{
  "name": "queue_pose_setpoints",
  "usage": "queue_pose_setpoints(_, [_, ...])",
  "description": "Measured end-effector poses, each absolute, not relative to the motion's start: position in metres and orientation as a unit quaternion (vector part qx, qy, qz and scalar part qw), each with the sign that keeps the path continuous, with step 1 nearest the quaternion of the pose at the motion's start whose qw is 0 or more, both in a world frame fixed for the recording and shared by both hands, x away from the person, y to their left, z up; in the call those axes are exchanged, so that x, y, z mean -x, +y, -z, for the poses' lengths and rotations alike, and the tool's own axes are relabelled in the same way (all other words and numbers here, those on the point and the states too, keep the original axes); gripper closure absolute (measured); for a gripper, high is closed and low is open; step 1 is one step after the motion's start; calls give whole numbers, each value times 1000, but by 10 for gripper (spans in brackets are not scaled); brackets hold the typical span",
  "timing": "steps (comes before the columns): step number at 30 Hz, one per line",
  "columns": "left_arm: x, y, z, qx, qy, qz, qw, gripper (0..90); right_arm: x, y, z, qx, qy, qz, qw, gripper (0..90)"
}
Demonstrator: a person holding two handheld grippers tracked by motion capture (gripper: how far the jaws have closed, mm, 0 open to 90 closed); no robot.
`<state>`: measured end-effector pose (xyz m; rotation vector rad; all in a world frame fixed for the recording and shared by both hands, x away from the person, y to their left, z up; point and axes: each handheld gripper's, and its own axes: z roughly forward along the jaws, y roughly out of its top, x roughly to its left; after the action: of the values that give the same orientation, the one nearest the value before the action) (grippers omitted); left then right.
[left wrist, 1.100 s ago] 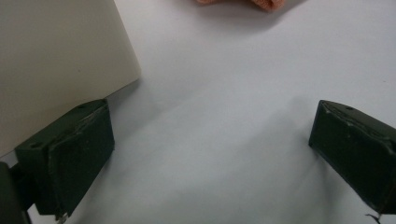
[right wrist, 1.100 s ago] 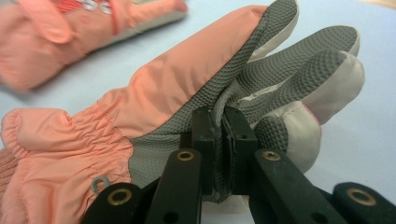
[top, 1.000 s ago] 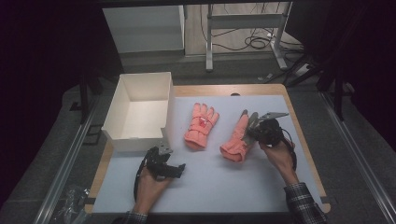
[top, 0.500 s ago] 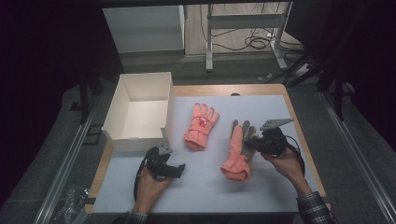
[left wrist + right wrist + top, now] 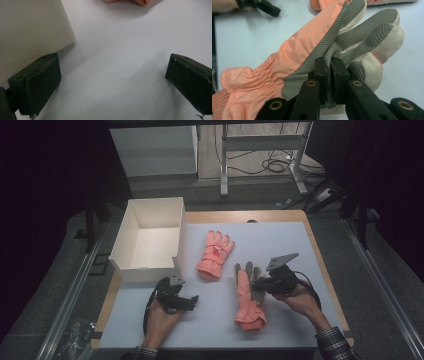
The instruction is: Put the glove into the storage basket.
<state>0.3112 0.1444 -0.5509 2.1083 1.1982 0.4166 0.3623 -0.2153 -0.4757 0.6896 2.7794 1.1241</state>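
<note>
Lower right of the high view, right gripper [image 5: 261,285] is pinching orange glove [image 5: 246,300] by its grey dimpled palm; left gripper [image 5: 192,298] is gaping empty.

You are sitting in what looks like a lab or recording setup rather than a home. The worktop [image 5: 320,251] is a wooden board with a pale sheet laid over it, lit from above while everything around it is dark. Metal rails [image 5: 70,292] run along both sides of it on a grey carpeted floor [image 5: 350,227]. Beyond the far edge, loose black cables [image 5: 272,162] lie on the floor by a metal frame stand [image 5: 260,142] and a plain white cabinet [image 5: 152,150]
</note>
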Motion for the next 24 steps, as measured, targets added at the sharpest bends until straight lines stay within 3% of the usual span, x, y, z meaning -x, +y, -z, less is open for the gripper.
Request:
queue_pose_setpoints(7, [-311,144,551,-806,461,-158,335,1,-369,-205,487,-207,916,-342,35,828])
queue_pose_setpoints(16, [-311,144,551,-807,460,-159,334,1,-374,-210,480,-236,899,-357,95,673])
queue_pose_setpoints(24, [-311,144,551,-807,460,-159,334,1,-384,-203,469,-272,875,-387,102,556])
